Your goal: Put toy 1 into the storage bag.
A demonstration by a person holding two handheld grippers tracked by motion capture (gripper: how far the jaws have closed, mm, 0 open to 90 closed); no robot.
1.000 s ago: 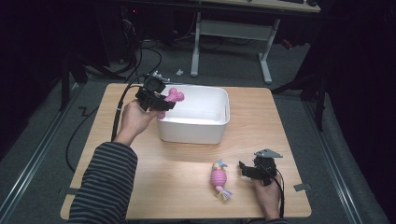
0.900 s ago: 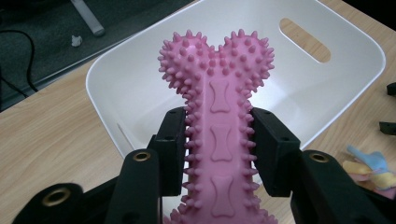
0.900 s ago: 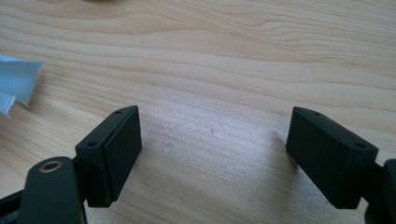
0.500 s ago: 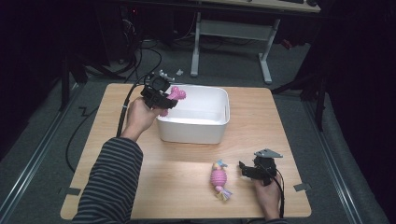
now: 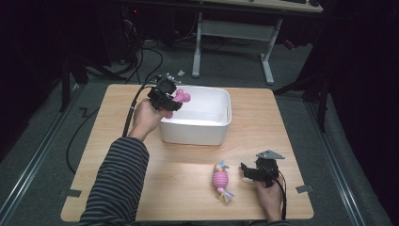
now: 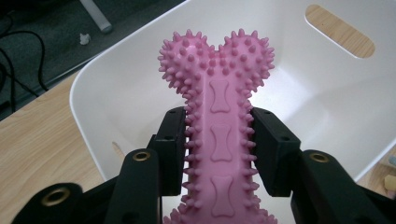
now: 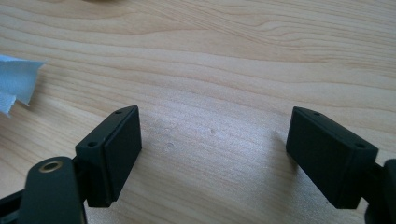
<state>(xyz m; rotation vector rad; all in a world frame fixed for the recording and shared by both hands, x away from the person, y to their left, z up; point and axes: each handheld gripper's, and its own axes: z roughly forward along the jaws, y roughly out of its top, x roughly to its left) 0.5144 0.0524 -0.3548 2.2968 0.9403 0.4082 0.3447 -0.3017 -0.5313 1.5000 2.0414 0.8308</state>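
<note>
A pink spiked rubber bone [image 6: 218, 112] is clamped between the jaws of my left gripper [image 6: 218, 144], which is shut on its shaft. In the high view the left gripper [image 5: 172, 100] holds the pink bone [image 5: 181, 97] over the near-left corner of the white bin [image 5: 221, 134]. The bin's inside [image 6: 327, 102] looks bare in the left gripper view. My right gripper [image 7: 214, 144] stands open just above the wood with nothing between its jaws. In the high view the right gripper [image 5: 245, 170] sits near the table's front right, beside a pink striped toy [image 5: 219, 180] lying to its left.
The wooden table [image 5: 117, 141] has free room left and right of the bin. A scrap of light blue fabric [image 7: 16, 84] lies at the left edge of the right gripper view. A desk frame [image 5: 235, 33] and cables [image 5: 155, 56] stand on the floor beyond the table.
The left gripper has carried the pink bone slightly right and forward, over the bin's corner. The right gripper and the striped toy have stayed put.
</note>
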